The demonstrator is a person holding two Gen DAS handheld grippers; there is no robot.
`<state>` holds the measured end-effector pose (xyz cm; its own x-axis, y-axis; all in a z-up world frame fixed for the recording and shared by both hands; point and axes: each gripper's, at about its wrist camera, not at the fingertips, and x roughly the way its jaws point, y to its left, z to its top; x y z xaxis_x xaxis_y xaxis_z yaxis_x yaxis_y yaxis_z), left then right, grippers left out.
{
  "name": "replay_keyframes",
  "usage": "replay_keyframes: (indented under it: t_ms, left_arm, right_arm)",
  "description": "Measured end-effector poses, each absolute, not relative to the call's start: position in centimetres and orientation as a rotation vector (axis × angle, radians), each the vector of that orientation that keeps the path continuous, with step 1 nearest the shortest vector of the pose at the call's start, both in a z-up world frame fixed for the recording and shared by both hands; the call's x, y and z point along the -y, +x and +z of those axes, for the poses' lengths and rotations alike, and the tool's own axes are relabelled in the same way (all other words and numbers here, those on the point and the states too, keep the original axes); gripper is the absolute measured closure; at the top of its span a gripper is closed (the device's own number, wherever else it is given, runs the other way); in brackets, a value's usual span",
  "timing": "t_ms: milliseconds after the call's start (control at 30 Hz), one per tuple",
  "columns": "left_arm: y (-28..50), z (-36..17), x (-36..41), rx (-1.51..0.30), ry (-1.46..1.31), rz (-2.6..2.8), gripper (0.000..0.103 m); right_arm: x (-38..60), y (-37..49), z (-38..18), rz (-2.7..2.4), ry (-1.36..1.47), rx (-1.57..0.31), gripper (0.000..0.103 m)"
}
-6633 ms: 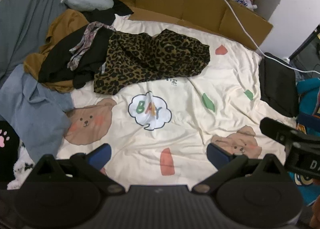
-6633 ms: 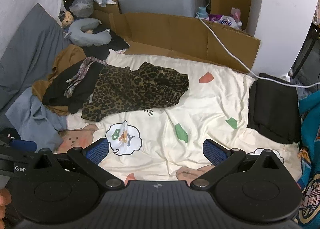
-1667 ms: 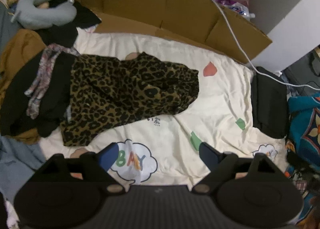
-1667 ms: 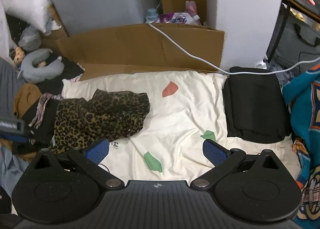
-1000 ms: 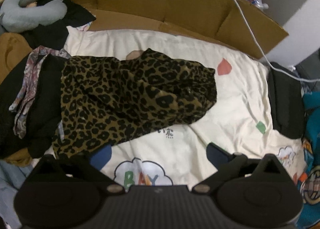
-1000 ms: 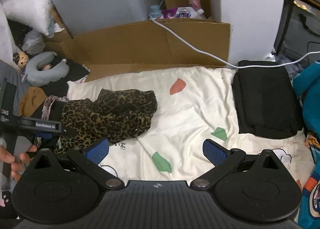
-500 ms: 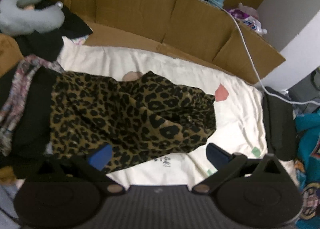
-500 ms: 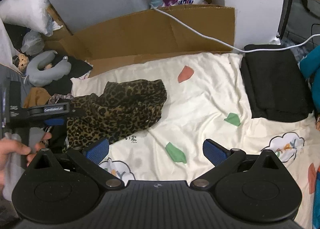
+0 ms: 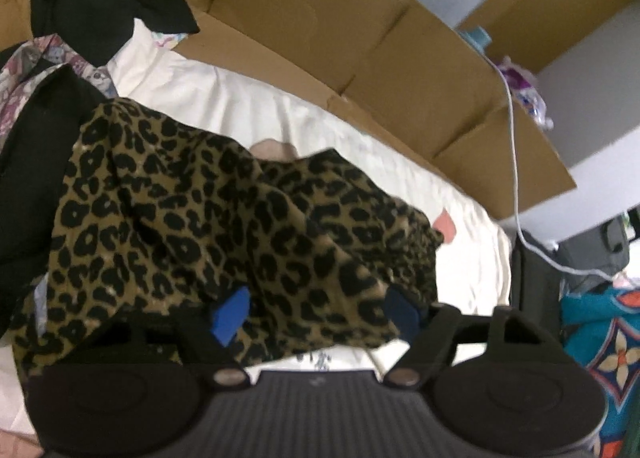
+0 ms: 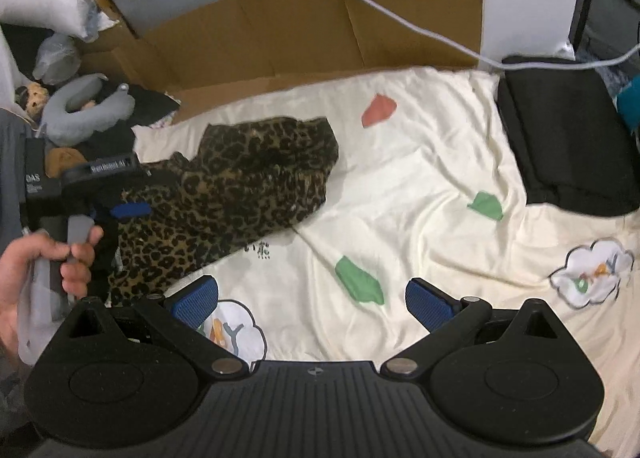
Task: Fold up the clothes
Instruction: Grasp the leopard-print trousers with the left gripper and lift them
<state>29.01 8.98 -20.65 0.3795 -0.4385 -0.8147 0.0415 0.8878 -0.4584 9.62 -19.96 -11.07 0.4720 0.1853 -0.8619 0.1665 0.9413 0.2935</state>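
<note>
Here the left gripper (image 9: 316, 312) has its jaws part open; they have just been closing, with a fold of the leopard-print garment (image 9: 240, 226) lying between the two blue pads (image 9: 230, 314), though the blurred left wrist view does not show the pads pressing on the cloth. In the right wrist view a hand (image 10: 48, 270) grips the grey handle of that left gripper at the near-left end of the garment. The right gripper (image 10: 312, 300) hangs with its jaws wide and nothing between them, over bare cream bedsheet (image 10: 420, 186) just beside the garment's near edge. The leopard-print garment lies crumpled on the left part of the sheet, its left end against a heap of black clothes (image 9: 28, 162) and a floral cloth (image 9: 24, 70). A grey neck pillow (image 10: 86, 106) sits beyond that heap. A folded black garment (image 10: 568, 138) lies at the sheet's right edge, well apart from the leopard one. Flattened cardboard (image 10: 312, 30) stands along the far side of the bed, and a white cable (image 10: 400, 24) runs across it.
</note>
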Motion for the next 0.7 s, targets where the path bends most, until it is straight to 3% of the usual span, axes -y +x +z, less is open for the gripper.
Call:
replay_keyframes:
  t_ms: [533,633,700]
  left_arm:
    - [33.1,-22.8,-9.5,-1.174,-0.429,-0.221,0.027]
    - [33.2,-23.6,-9.4,-1.197,-0.435,-0.229,0.04]
    - [33.1,-24.1,-9.3,-1.216,-0.441,-0.236,0.06]
  right_arm:
    - [19.3,9.5,-12.7,0.01,0.41,-1.116,0.0]
    - [19.6,9.9,-12.6,-0.015,0.399,-1.104,0.0]
    - [20.0,10.3,-12.4,-0.033,0.404,-1.084,0.0]
